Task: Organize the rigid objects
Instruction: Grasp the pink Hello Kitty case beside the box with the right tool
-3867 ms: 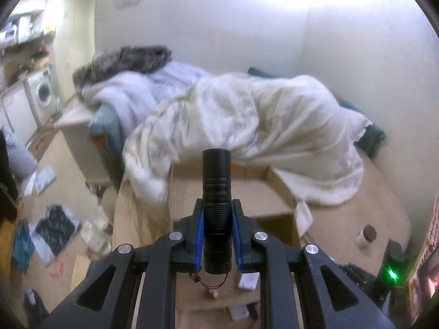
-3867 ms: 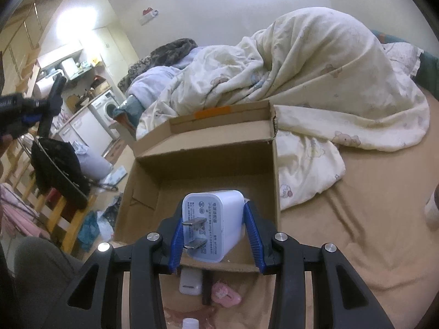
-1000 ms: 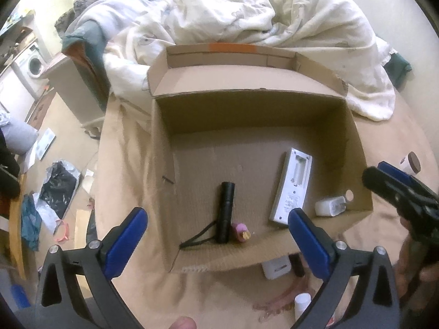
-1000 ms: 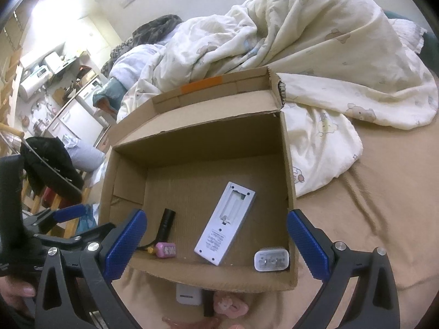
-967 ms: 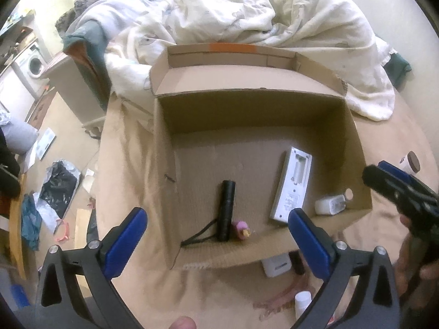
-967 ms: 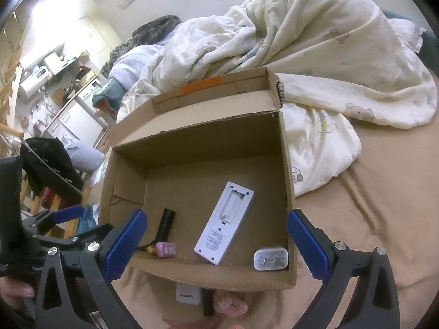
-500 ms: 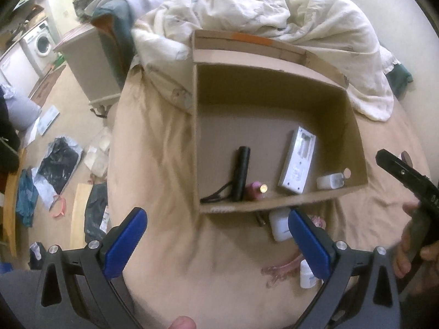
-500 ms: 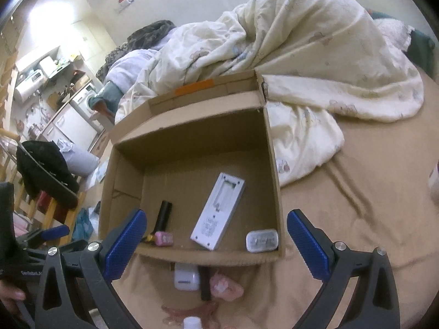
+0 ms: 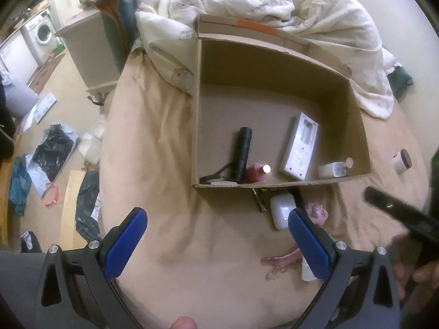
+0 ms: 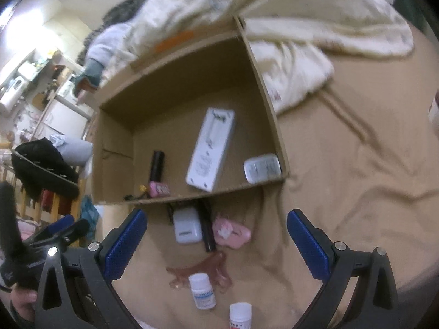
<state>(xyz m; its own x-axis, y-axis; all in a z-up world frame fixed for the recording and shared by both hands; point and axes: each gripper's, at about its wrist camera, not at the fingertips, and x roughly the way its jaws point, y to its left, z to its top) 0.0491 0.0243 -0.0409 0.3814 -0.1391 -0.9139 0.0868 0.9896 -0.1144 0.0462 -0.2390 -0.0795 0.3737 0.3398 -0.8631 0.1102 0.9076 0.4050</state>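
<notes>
Both grippers, left (image 9: 216, 235) and right (image 10: 216, 235), spread wide and empty, pulled back from cardboard box (image 9: 196, 126), flashlight (image 9: 242, 153) and charger (image 10: 262, 168) now inside it

Right gripper (image 10: 216, 235) gapes empty above white case (image 10: 186, 229) beside cardboard box (image 10: 270, 104)

Ahead of your left gripper: rumpled cream duvet (image 9: 288, 8). Far left of it: washing machine (image 9: 44, 31), pale cabinet (image 9: 87, 52), black bag (image 9: 53, 148) on the floor. Left of your right gripper: dark garment (image 10: 44, 164) over a chair.
</notes>
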